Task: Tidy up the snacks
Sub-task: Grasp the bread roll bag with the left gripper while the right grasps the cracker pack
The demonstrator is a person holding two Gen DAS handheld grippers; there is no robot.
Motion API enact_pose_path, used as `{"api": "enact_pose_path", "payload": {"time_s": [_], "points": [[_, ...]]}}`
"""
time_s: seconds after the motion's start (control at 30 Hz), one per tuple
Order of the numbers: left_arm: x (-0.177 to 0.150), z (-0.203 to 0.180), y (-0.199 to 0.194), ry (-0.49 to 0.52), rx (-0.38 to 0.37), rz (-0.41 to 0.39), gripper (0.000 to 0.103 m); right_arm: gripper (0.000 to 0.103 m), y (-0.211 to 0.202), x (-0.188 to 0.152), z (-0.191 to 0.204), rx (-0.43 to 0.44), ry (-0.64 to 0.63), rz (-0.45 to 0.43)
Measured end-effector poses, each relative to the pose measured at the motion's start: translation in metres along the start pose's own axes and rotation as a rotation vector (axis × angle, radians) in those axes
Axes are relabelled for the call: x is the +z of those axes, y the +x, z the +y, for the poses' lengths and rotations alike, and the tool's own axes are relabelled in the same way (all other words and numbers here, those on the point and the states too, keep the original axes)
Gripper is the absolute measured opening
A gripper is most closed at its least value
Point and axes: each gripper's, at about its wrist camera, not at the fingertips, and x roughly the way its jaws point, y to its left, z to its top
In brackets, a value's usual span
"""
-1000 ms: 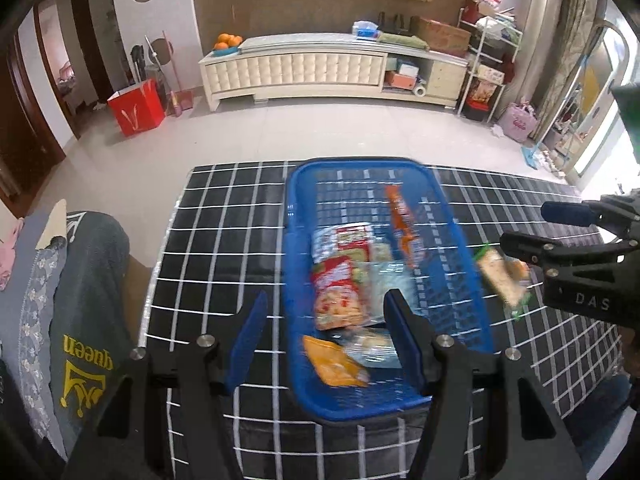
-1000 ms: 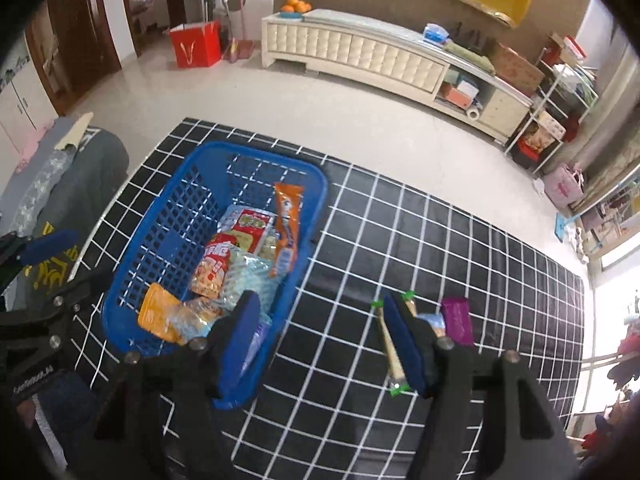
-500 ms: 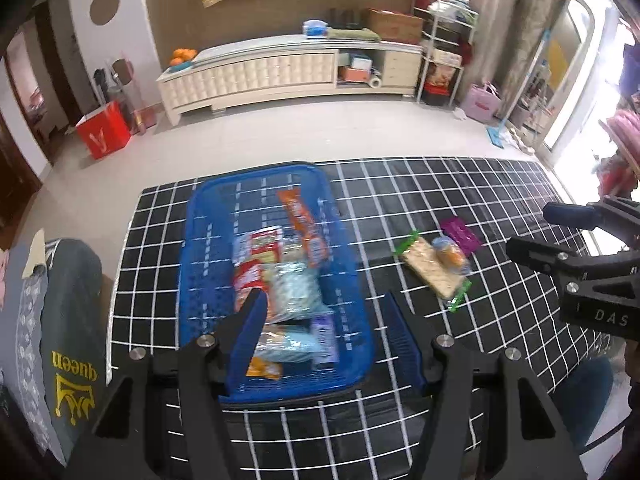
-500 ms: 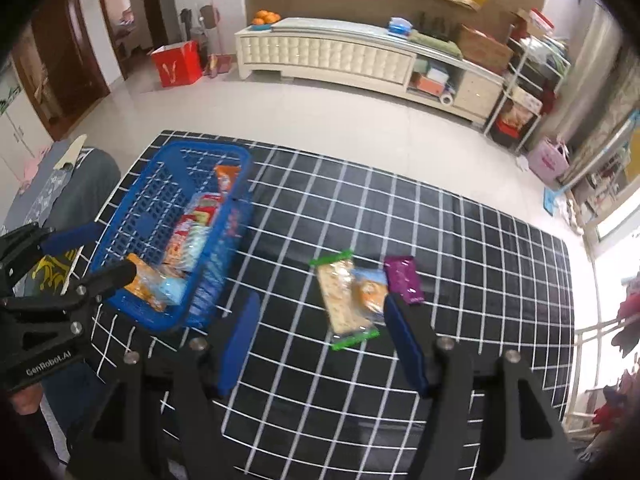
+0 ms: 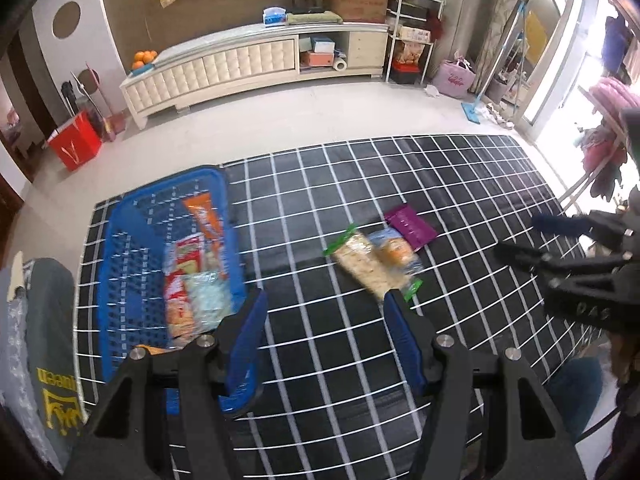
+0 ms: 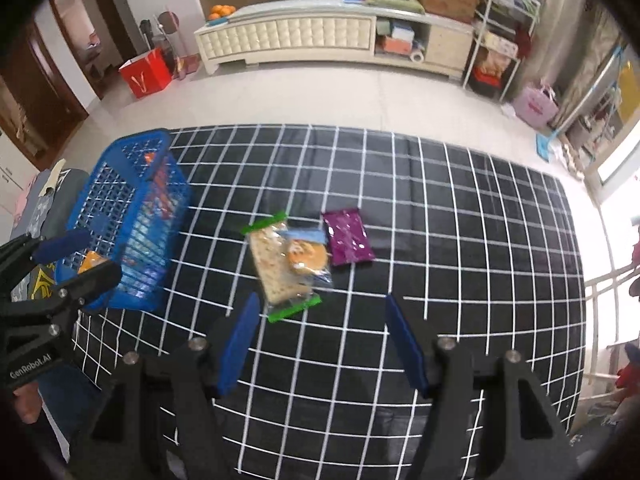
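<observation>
Both tools are wide open and holding nothing. The left tool (image 5: 324, 312) hangs over the near edge of the bench (image 6: 460, 240), which wears a black cloth with a white grid. The right tool (image 6: 320, 320) hovers above the same cloth, jaws spread just short of the loose snacks.

Using the blue basket (image 6: 120, 216) as the landmark: it sits at the left end of the bench and already has a pile of packets in it, including an orange packet (image 5: 204, 216) leaning against its far wall and a red-and-white packet (image 5: 182, 264) lower down. Well to the right of the basket, out on the cloth, three snacks lie in a little cluster. The cracker pack with green ends (image 6: 280, 268) is closest to the basket, a small clear bag with something orange inside (image 6: 306, 254) lies on top of it, and a purple packet (image 6: 348, 238) lies just beside that, farthest from the basket.
</observation>
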Motion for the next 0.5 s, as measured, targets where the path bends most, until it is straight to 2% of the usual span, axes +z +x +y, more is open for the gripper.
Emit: {"api": "enact_pose_path", "payload": {"time_s": [0.4, 0.43, 0.5], "points": [[0.015, -0.043, 0.072, -0.045, -0.031, 0.113, 0.059, 0.069, 0.046, -0.014, -0.059, 0.067, 0.110, 0.051], [0.016, -0.047, 0.078, -0.040, -0.036, 0.126, 0.066, 0.069, 0.051, -0.016, -0.064, 0.074, 0.119, 0.059], [0.017, -0.053, 0.091, -0.038, -0.049, 0.148, 0.072, 0.069, 0.056, -0.017, -0.071, 0.074, 0.129, 0.059]]}}
